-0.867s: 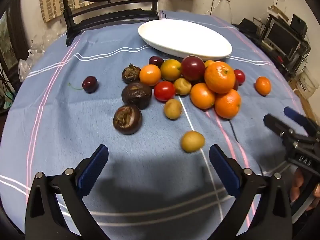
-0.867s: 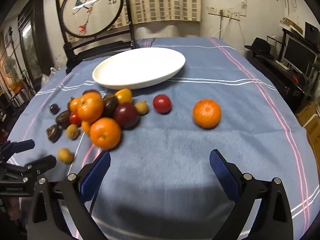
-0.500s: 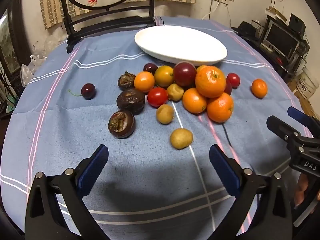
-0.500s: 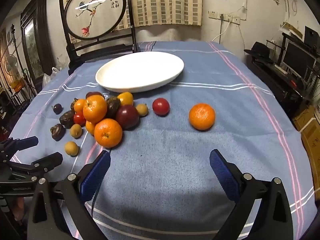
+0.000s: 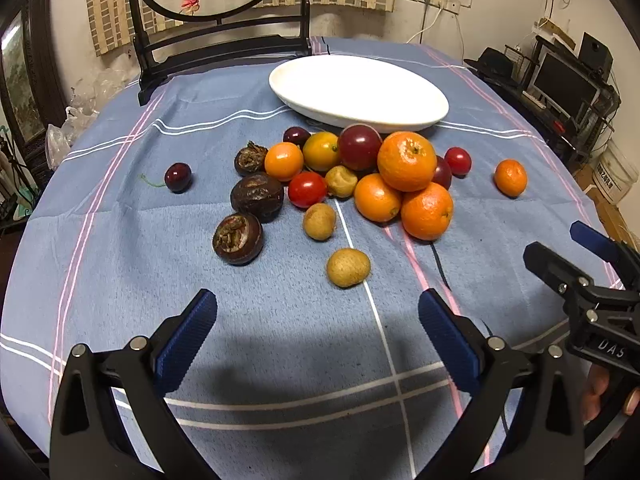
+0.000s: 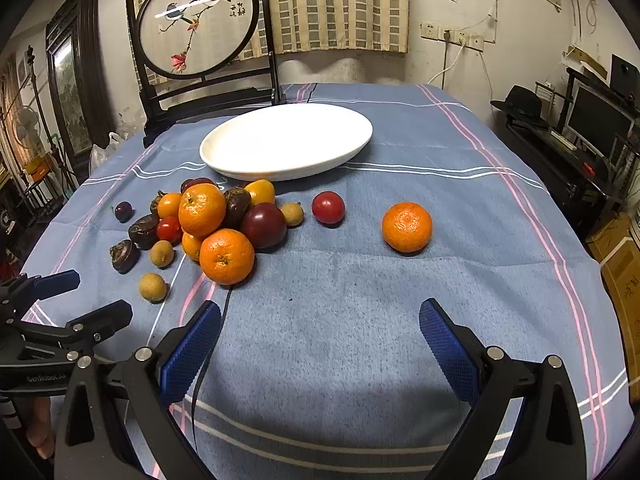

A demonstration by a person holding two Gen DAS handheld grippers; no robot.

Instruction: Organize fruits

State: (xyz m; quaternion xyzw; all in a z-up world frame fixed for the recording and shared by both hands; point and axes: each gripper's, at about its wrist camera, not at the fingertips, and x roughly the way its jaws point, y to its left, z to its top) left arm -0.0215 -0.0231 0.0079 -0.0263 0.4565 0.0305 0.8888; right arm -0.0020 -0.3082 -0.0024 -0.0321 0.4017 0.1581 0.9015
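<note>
A heap of fruit lies mid-table on the blue cloth: oranges (image 5: 406,160) (image 6: 226,255), a dark plum (image 5: 359,147), red tomatoes (image 5: 307,189), brown mangosteens (image 5: 238,239) and tan longans (image 5: 348,267) (image 6: 152,287). One orange (image 6: 407,226) (image 5: 510,177) lies apart on the right. A cherry (image 5: 178,176) lies apart on the left. An empty white oval plate (image 5: 356,88) (image 6: 286,140) stands behind the heap. My left gripper (image 5: 318,338) is open and empty in front of the nearest longan. My right gripper (image 6: 320,344) is open and empty, with the lone orange ahead of it.
A dark wooden chair with a round embroidered screen (image 6: 198,20) stands behind the table. A desk with monitors (image 6: 592,120) is at the right. Cardboard boxes (image 6: 620,264) sit on the floor beside the table's right edge. Each gripper shows in the other's view (image 5: 584,288) (image 6: 60,320).
Both grippers have pulled back and risen slightly, so the fruit and plate appear farther away. No fruit moved. Both grippers stayed open.
</note>
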